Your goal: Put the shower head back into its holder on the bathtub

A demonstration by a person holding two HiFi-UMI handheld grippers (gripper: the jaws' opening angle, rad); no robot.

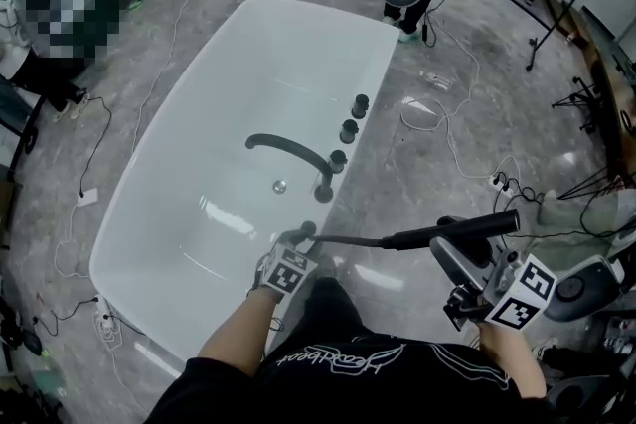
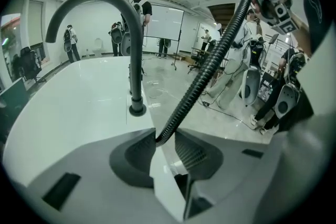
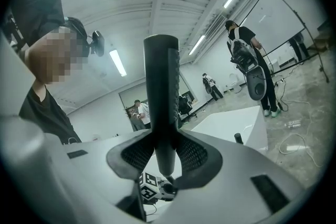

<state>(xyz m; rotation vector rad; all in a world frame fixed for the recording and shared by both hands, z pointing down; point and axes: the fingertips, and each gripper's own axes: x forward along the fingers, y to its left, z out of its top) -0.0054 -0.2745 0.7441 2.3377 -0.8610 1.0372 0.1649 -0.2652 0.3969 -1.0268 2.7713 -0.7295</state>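
Right gripper [image 3: 164, 152] jaws pinching shower head [image 3: 161, 86], left gripper [image 2: 165, 138] jaws spread around hose [image 2: 210, 65], at bathtub [image 1: 373, 65] rim

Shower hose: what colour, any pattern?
The shower hose is black with ribbed rings, clearest in the left gripper view.

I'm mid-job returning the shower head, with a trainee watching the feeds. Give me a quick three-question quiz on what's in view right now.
1. What do the right tongs grip?
A. the faucet
B. the shower head
C. a knob
2. True or false: the shower head lies inside the bathtub.
3. Fill in: the black ribbed ____ runs between the left tongs.

Key:
1. B
2. False. It is held out beside the tub, over the floor.
3. hose
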